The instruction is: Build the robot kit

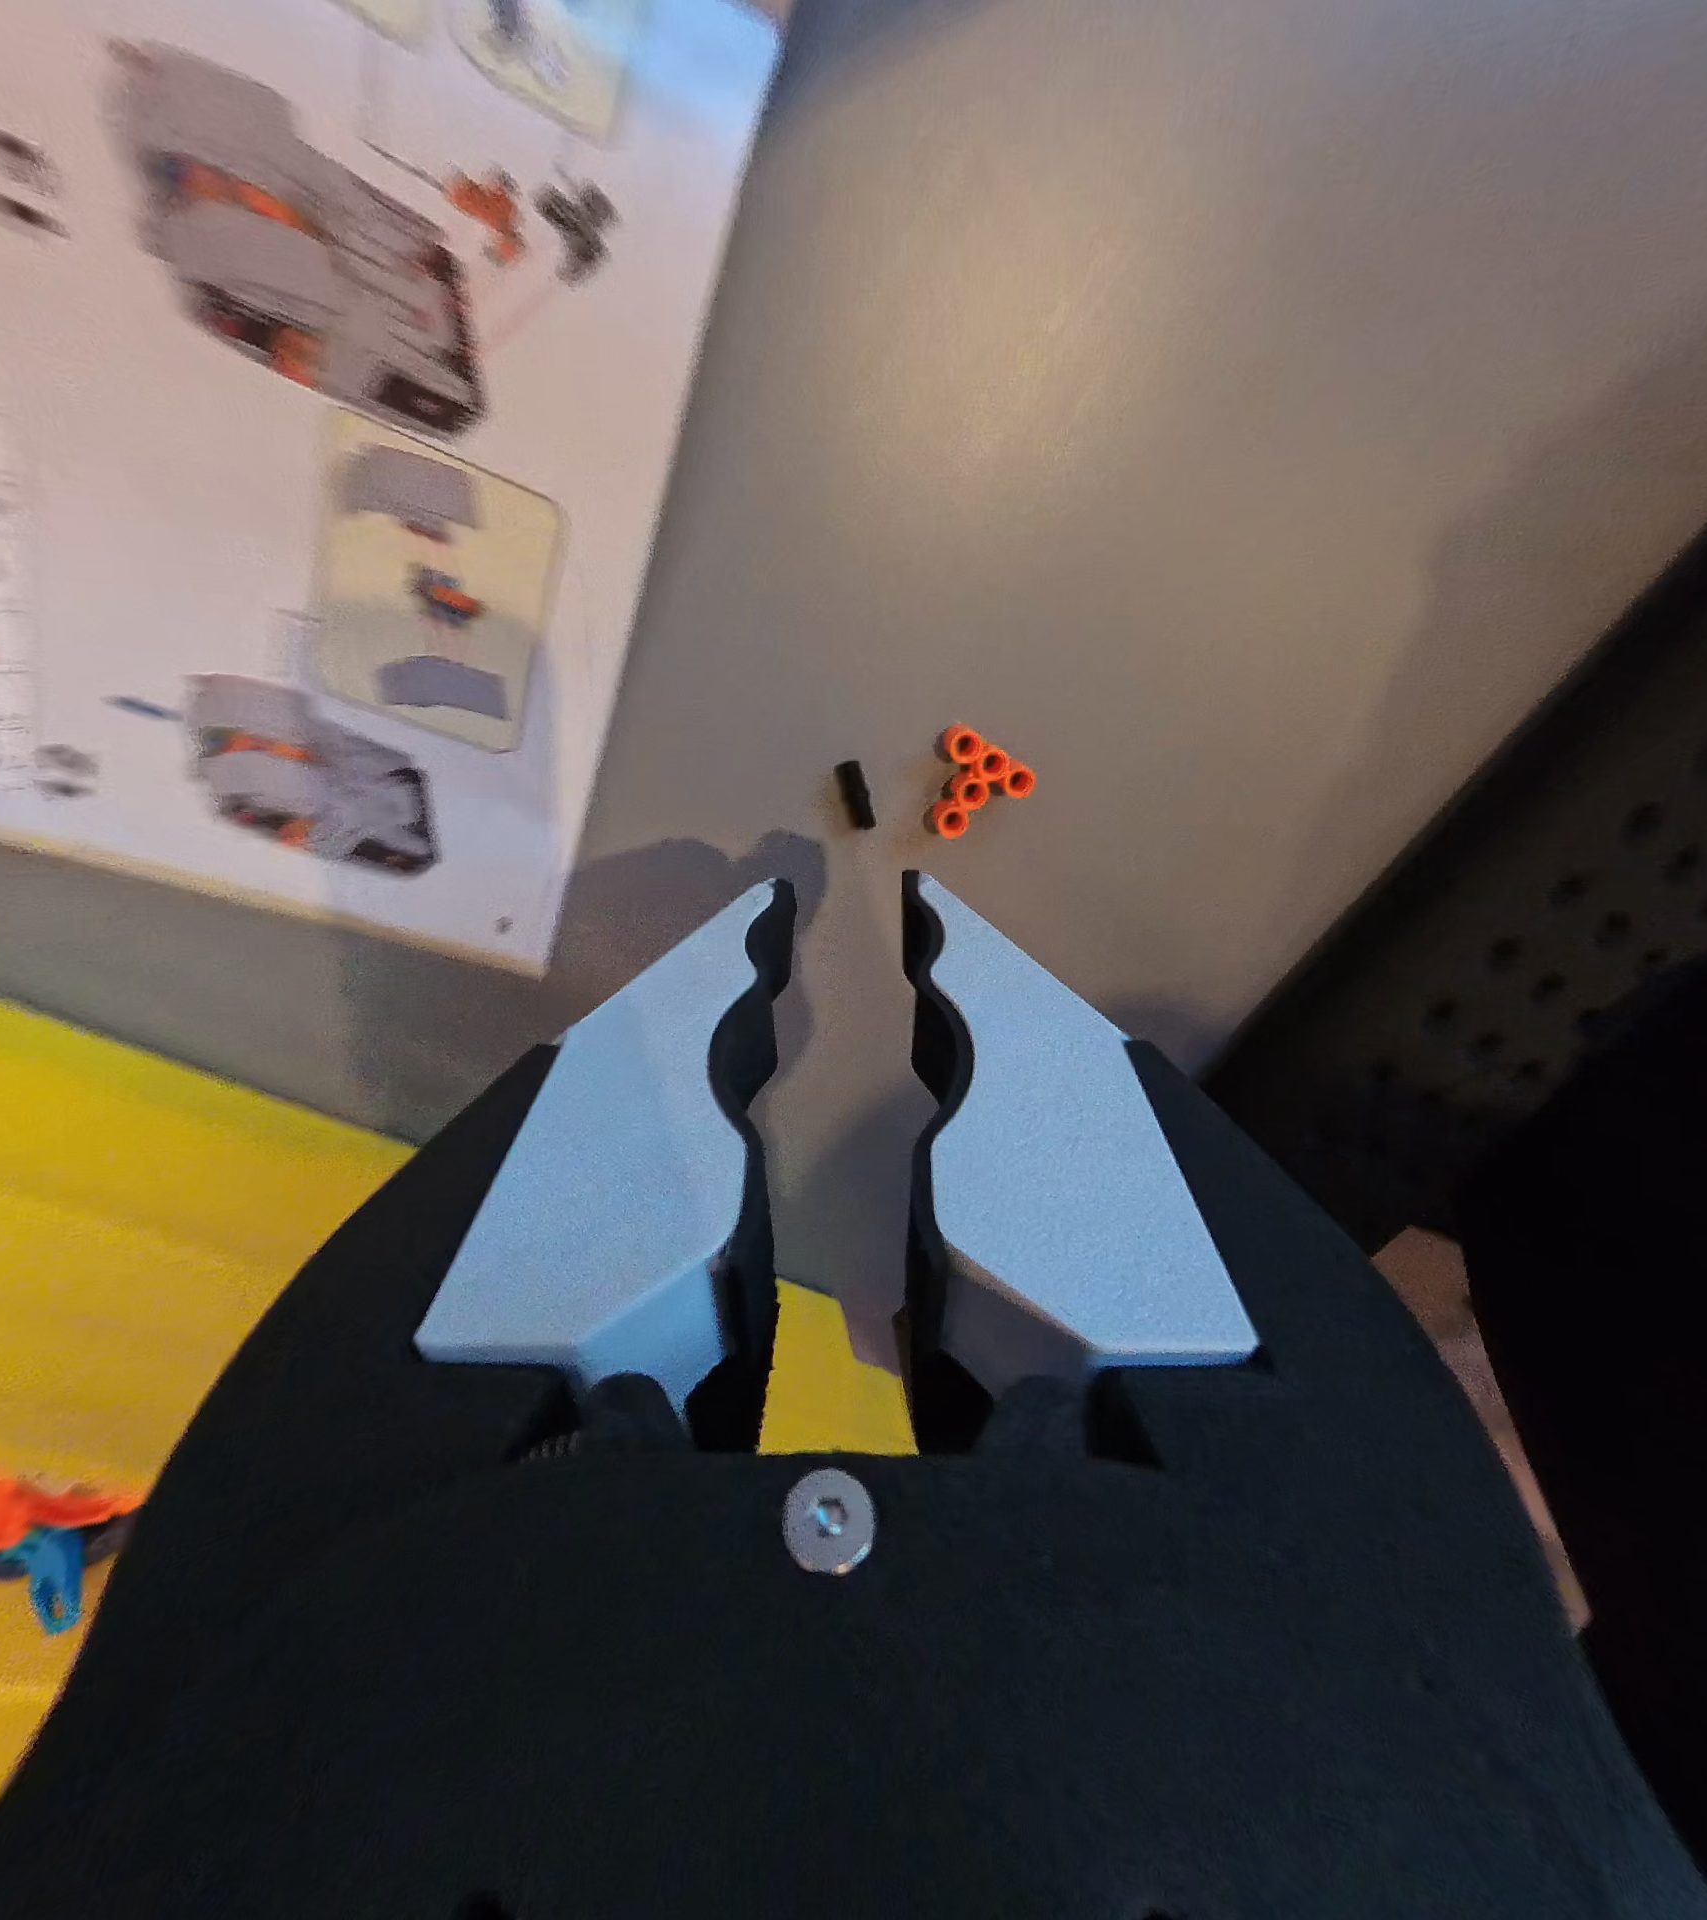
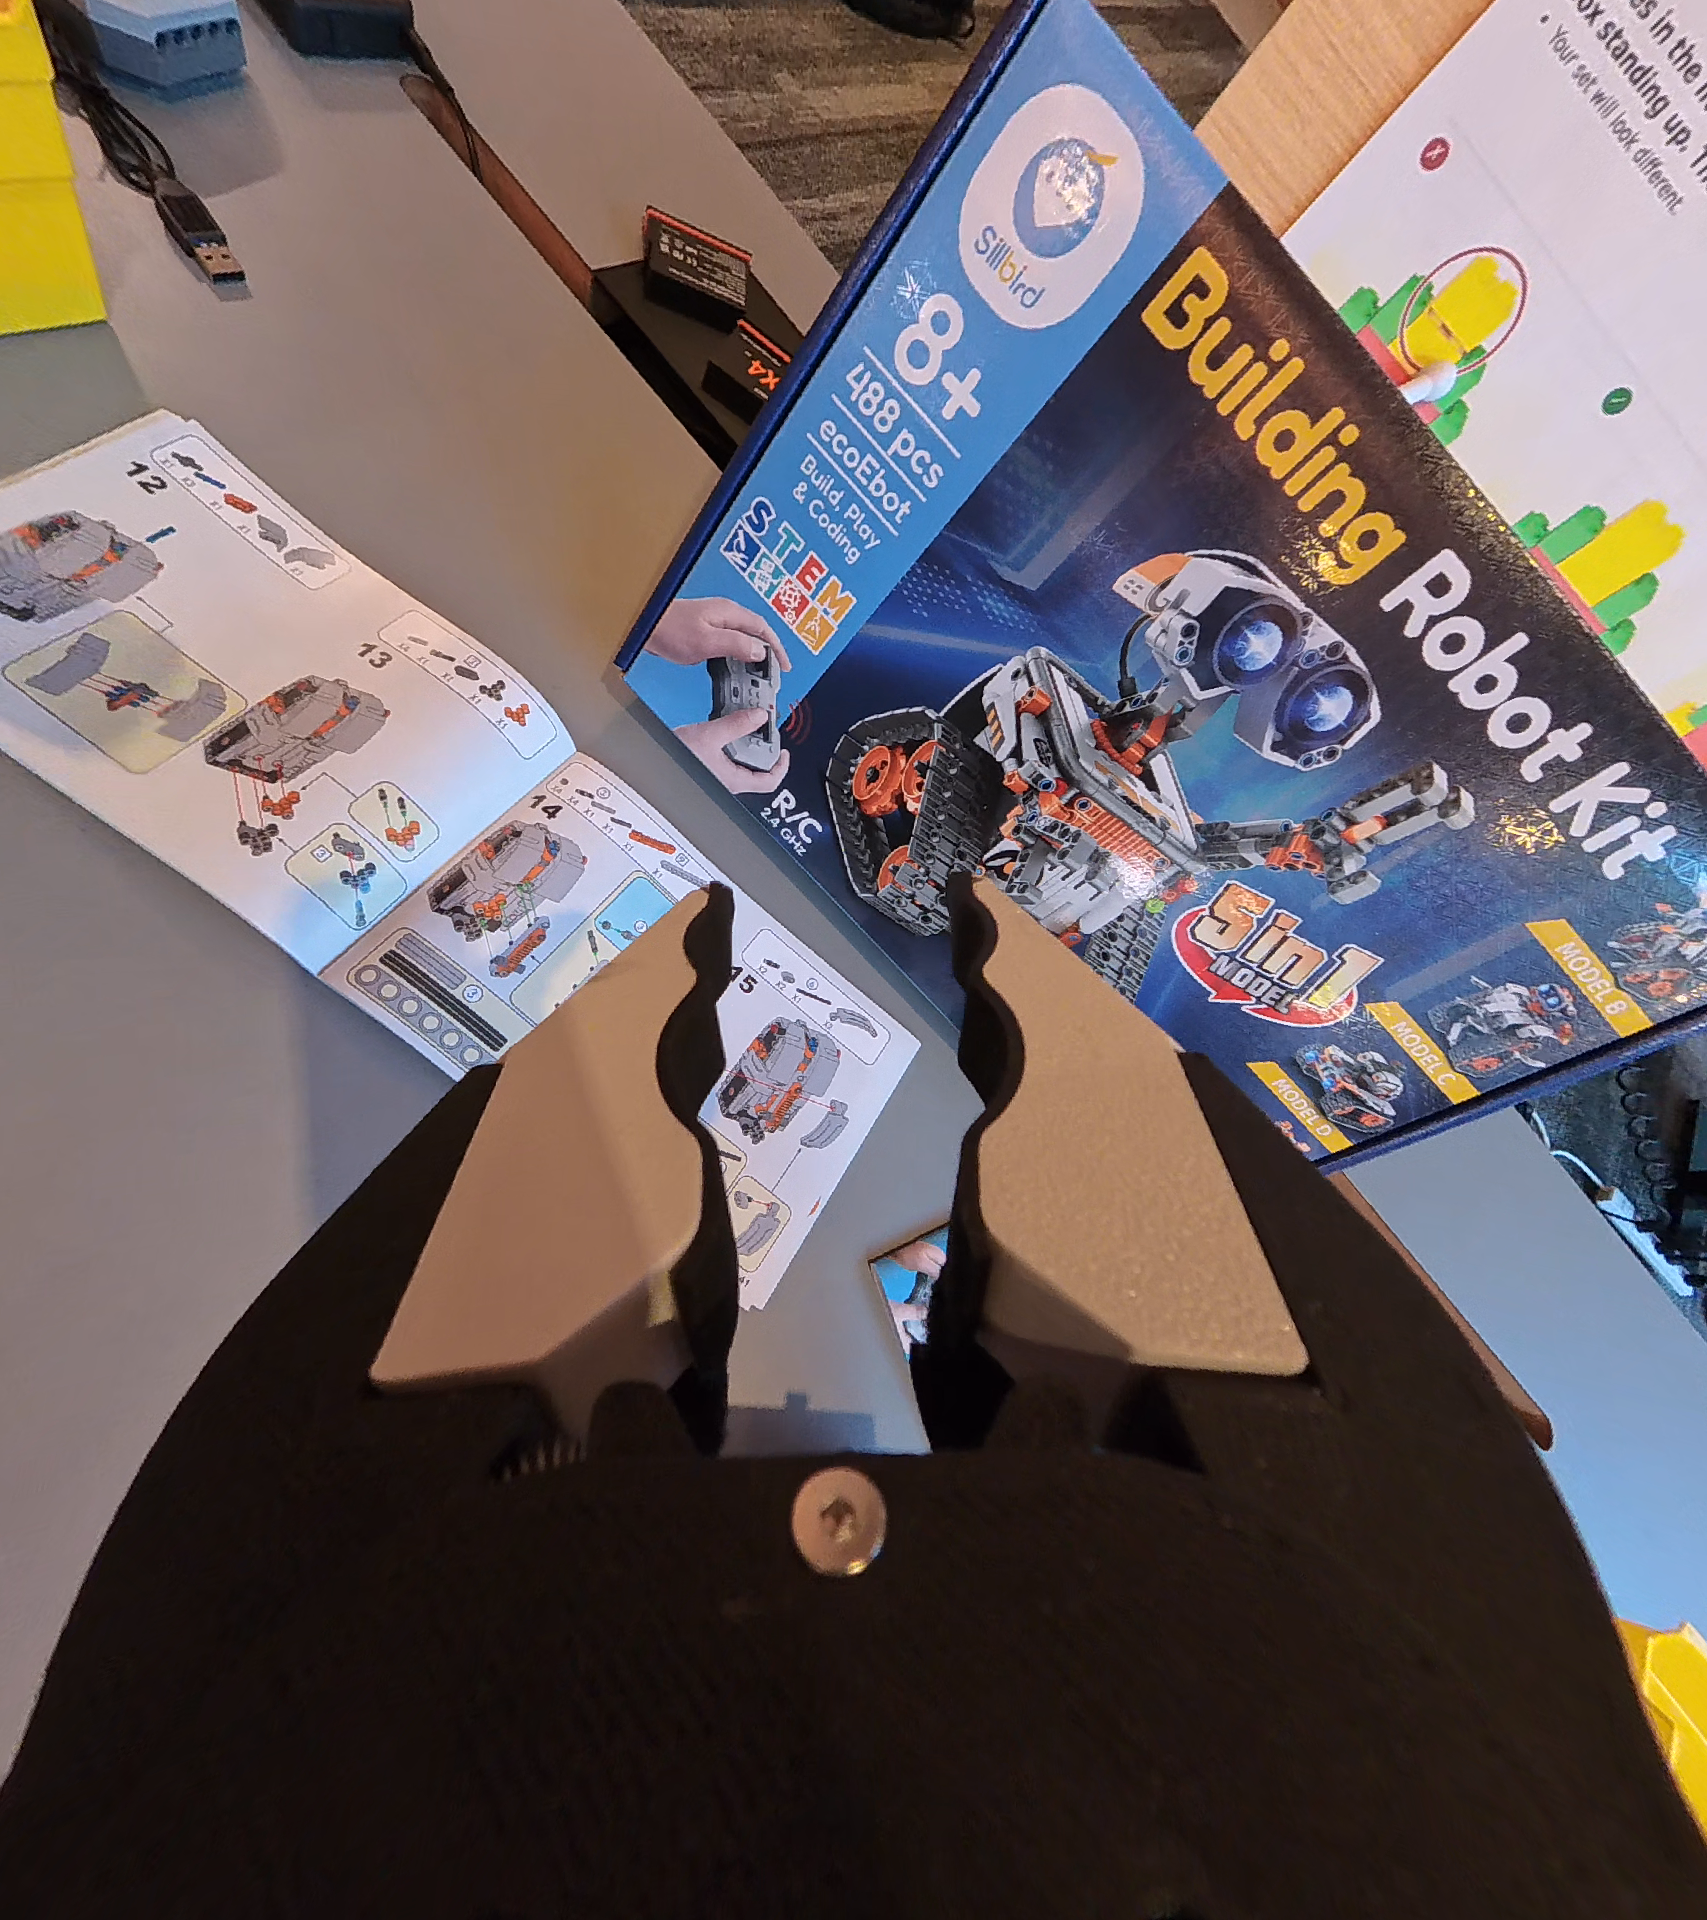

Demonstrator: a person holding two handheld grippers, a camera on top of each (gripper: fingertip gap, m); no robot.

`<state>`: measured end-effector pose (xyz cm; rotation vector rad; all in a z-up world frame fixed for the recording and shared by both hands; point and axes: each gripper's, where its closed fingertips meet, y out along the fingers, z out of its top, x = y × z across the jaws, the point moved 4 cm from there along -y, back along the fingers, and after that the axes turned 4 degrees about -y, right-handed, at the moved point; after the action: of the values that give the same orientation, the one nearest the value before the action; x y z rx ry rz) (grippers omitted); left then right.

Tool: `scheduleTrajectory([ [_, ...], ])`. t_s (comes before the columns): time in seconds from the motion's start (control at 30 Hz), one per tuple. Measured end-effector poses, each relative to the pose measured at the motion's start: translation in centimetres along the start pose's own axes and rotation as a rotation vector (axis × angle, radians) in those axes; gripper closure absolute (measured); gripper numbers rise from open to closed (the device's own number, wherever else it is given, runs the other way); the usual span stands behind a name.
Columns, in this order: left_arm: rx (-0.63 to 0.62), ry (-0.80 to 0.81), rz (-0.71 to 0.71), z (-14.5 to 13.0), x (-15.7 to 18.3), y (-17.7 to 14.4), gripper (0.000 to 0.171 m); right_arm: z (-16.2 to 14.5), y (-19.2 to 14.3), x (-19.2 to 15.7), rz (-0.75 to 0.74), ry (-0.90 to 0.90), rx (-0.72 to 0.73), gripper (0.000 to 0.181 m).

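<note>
The left gripper [image 1: 849, 881] hangs just above the grey table [image 1: 1140, 468], jaws a narrow gap apart and holding nothing. Just past its tips lies a small black pin [image 1: 854, 795], long axis roughly in line with the fingers, leaning slightly left; an orange connector piece [image 1: 979, 779] sits just right of it. The right gripper [image 2: 841, 894] is also parted and empty, poised over the open instruction booklet [image 2: 236, 665] beside the blue kit box [image 2: 1192, 644], neither small part in its view
</note>
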<state>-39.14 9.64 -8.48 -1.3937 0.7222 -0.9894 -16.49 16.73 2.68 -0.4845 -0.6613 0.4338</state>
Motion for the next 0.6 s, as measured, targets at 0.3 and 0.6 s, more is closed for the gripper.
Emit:
scheduleTrajectory([
  [0.3, 0.519, -0.402, 0.314, -9.5, -12.2, -12.9, 0.165, 0.1, 0.3, -0.6, 0.027, -0.011, -0.005, 0.140],
  [0.6, 0.030, -0.617, -0.023, -11.2, -15.4, -2.4, 0.163, 0.1, 0.4, -0.7, 0.037, -0.002, -0.003, 0.140],
])
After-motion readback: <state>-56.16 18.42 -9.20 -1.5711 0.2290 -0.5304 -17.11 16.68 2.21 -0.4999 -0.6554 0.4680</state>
